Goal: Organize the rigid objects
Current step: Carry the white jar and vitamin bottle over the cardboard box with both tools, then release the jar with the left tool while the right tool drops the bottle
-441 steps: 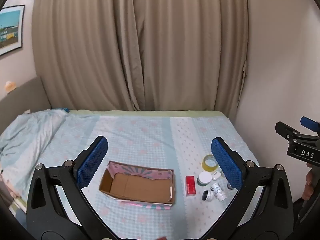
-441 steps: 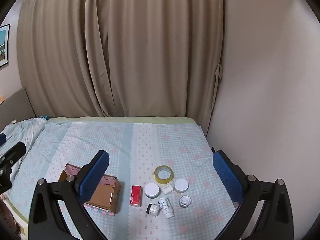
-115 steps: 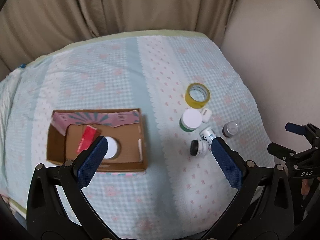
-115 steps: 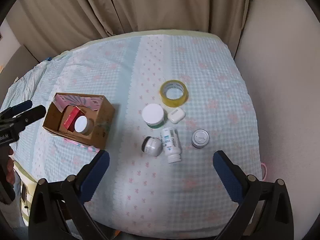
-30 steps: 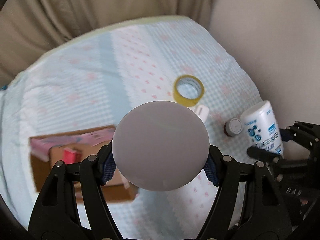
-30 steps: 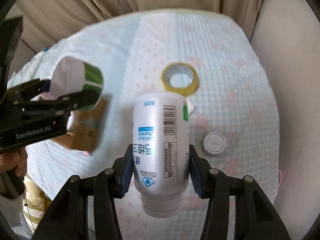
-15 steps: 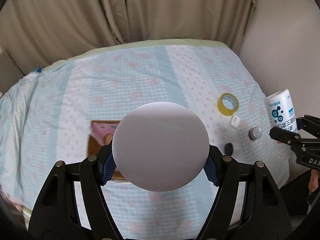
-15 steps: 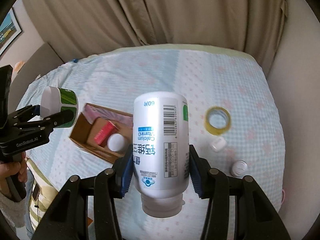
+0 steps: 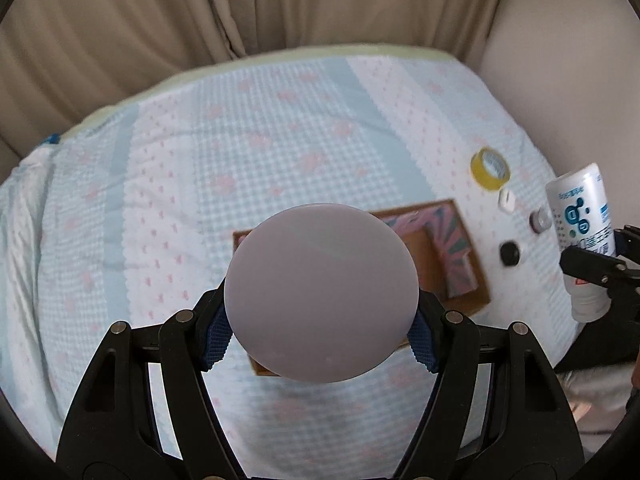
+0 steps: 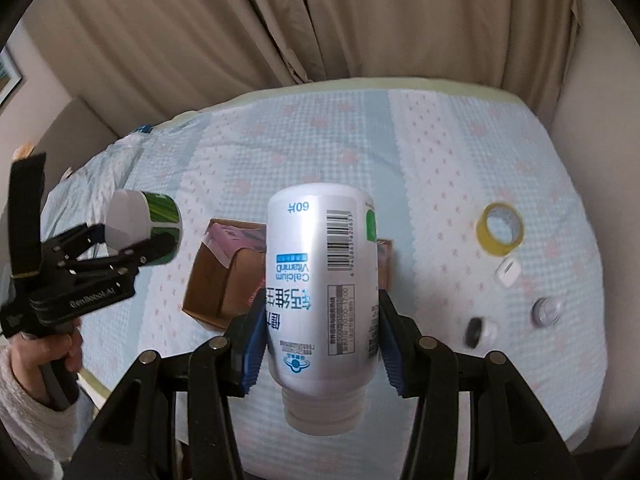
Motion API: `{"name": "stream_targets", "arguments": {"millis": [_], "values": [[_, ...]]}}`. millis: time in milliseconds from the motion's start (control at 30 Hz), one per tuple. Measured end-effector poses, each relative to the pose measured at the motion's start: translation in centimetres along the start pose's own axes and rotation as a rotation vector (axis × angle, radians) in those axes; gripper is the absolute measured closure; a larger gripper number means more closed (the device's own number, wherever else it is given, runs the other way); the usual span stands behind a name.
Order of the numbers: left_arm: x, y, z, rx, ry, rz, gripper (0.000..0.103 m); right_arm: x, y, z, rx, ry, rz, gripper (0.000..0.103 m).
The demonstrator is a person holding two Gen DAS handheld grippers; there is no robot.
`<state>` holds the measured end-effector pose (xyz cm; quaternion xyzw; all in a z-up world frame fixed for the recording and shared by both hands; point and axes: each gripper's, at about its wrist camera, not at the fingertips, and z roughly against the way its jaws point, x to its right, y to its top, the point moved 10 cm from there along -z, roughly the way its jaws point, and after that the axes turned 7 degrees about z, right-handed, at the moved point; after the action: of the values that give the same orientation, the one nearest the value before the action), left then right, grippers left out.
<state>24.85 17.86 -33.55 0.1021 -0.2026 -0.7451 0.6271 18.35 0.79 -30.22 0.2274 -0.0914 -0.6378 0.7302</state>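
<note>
**Both grippers loaded, box waiting below**

Up over the bed we go — the pale blue checked bedspread with pink motifs [image 10: 460,152] runs wide and open toward the beige curtains [image 10: 320,20], with a plain wall hard against its right edge. The open brown cardboard box with pink-patterned flaps [image 9: 460,256] sits near the front edge of the bed, bare fabric all round it on the left and far sides. To its right, well apart from it, lies the leftover cluster: a yellow roll of tape [image 10: 500,229], a small white case [image 10: 507,273] just beside it, a small clear-topped round jar [image 10: 546,311] and a little black-lidded jar [image 10: 480,332] on its side.

The left gripper [image 9: 322,338] has its blue-padded jaws drawn in narrow, clamped on a round green jar with a white lid [image 10: 142,220] — from its own camera that lid fills the middle and hides part of the box behind it. It hangs in the air left of the box.

The right gripper [image 10: 320,354] is closed just as firmly round a white plastic supplement bottle with a barcode label [image 10: 322,288], cap toward the camera, base pointing out. The bottle is held above the bed, in line with the box, blocking its right half from view.
</note>
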Motion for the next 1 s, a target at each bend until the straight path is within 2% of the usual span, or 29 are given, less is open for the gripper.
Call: {"name": "stream_targets", "arguments": {"millis": [267, 633, 800, 1000], "values": [[-2.7, -1.7, -6.8, -0.138, -0.009, -0.062, 0.034, -1.9, -0.4, -5.0, -0.098, -0.009, -0.083, 0.057], [-3.8, -4.5, -14.9, -0.338, 0.029, -0.093, 0.034, 0.8, -1.8, -13.2, -0.26, -0.041, -0.153, 0.057], [-3.2, -4.9, -18.7, -0.389, 0.066, -0.156, 0.034, 2.1, -2.9, -17.3, -0.334, -0.066, -0.138, 0.057], [-3.0, -4.8, -20.8, -0.416, 0.095, -0.21, 0.034, 3.4, -3.7, -20.1, -0.377, -0.085, -0.131, 0.057]]}}
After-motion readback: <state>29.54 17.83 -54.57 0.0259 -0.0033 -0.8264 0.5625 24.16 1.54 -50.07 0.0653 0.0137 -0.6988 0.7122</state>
